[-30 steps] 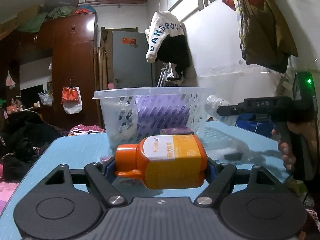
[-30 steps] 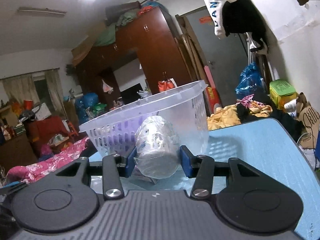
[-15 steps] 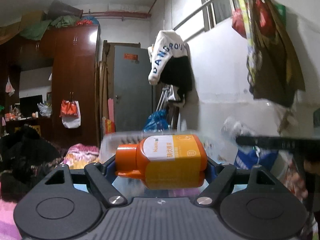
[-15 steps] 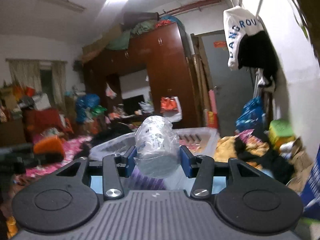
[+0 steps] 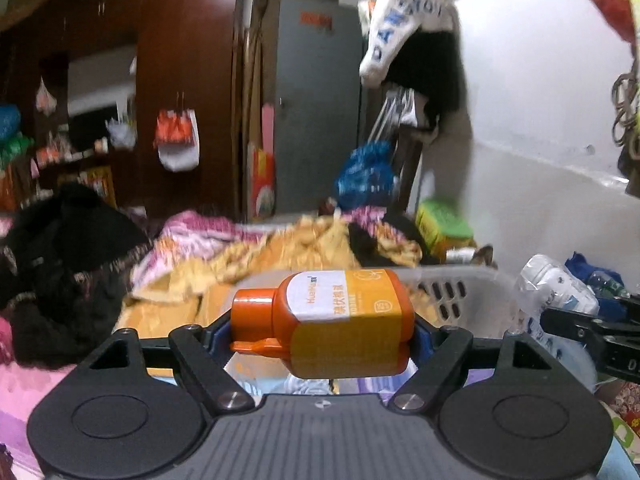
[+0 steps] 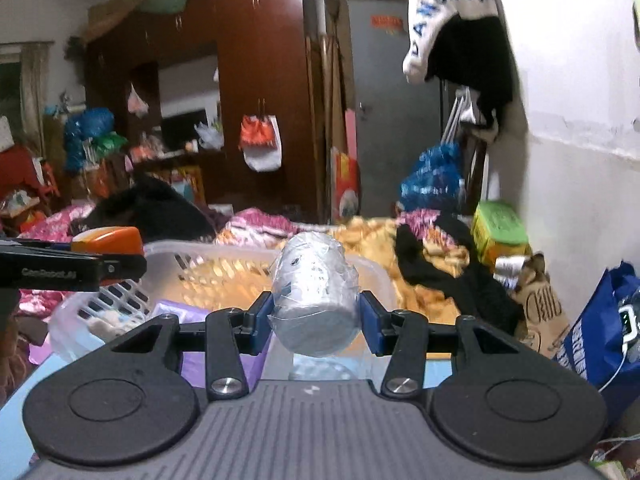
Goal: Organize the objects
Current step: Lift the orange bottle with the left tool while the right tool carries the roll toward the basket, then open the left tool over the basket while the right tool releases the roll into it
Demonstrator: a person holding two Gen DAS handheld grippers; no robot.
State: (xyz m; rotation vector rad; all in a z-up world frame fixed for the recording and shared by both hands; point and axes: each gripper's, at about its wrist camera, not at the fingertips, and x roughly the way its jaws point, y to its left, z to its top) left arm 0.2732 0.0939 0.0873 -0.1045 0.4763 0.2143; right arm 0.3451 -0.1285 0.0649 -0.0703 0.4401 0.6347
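Observation:
My left gripper (image 5: 320,330) is shut on an orange bottle (image 5: 332,320) with a white and yellow label, held sideways above the near rim of a clear plastic basket (image 5: 460,292). My right gripper (image 6: 316,320) is shut on a plastic-wrapped grey roll (image 6: 314,300), held over the same basket (image 6: 224,256). The basket holds purple packets (image 6: 180,310). The roll (image 5: 556,288) and the right gripper show at the right of the left wrist view. The orange bottle (image 6: 110,240) and the left gripper show at the left of the right wrist view.
The basket stands on a light blue table (image 6: 436,368). Behind it lie piles of clothes and bedding (image 5: 304,244). A dark wardrobe (image 6: 256,92) and a grey door (image 5: 316,92) stand at the back. A white wall (image 5: 540,140) is on the right.
Both grippers have risen with their objects and now sit above the basket's rim, looking down over it. Both grips are unchanged.

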